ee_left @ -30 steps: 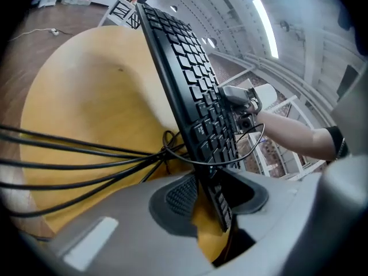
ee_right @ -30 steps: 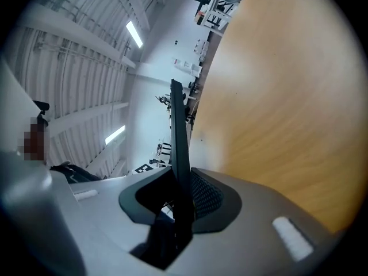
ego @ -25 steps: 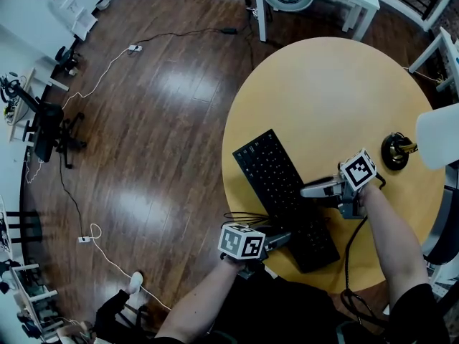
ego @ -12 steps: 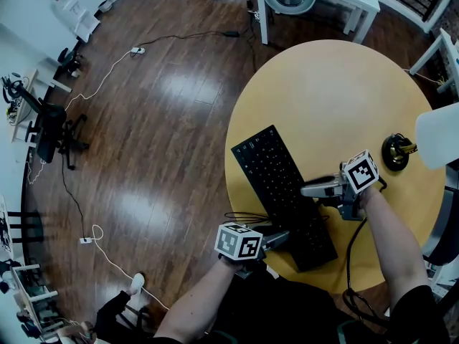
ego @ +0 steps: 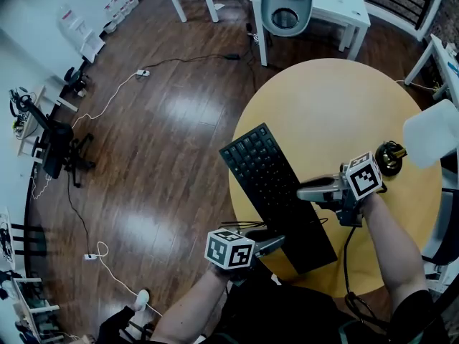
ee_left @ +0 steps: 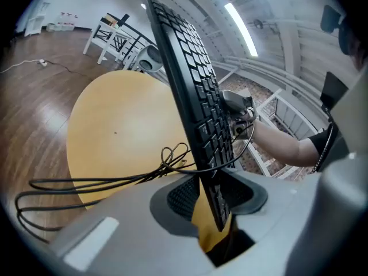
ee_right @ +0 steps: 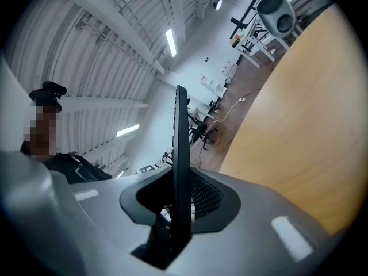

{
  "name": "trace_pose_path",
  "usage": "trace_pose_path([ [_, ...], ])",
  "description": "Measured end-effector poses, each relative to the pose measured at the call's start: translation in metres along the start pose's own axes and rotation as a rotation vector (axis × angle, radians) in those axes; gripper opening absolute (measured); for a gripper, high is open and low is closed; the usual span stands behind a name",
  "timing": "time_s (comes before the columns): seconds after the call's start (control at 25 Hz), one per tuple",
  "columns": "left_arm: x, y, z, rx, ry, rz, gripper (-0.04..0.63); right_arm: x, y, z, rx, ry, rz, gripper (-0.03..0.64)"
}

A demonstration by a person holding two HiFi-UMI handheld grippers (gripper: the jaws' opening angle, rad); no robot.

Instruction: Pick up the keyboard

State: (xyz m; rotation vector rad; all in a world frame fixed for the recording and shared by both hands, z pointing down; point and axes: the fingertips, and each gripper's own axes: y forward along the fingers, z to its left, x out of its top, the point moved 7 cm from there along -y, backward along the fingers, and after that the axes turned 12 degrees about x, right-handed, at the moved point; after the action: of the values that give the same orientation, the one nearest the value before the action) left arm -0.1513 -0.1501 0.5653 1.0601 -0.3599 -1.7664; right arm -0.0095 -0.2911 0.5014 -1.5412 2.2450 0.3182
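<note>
Left tongs (ego: 276, 244) clamp the keyboard's (ego: 276, 192) near corner, right tongs (ego: 305, 190) pinch its long edge. In the last second I've raised both. The keyboard now hangs between them, clear of the counter (ego: 337, 113), with its cable (ee_left: 115, 180) trailing. Pickup looks basically done.

Your left gripper (ego: 276, 243) and right gripper (ego: 307, 190) are smooth grey plastic, with black mesh-textured pads (ee_right: 208, 197) inside the jaws. The left cube (ego: 229, 249) and the right cube (ego: 363, 175) are white, printed with black square markers. A black cable (ego: 346, 253) trails from the right gripper along your forearm. You wear a black short-sleeved top (ego: 287, 314).
</note>
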Motion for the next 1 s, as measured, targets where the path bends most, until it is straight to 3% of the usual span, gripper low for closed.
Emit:
trace_pose_path([
  [0.44,0.032,-0.056,-0.035,0.0,0.096,-0.079,0.36,0.011,0.005,0.086,-0.037,-0.177,-0.091,0.091],
  [1.0,0.038,-0.104,-0.075,-0.028,0.217,-0.116,0.359,-0.003,0.016,0.168,-0.096,-0.325,-0.164,0.091],
])
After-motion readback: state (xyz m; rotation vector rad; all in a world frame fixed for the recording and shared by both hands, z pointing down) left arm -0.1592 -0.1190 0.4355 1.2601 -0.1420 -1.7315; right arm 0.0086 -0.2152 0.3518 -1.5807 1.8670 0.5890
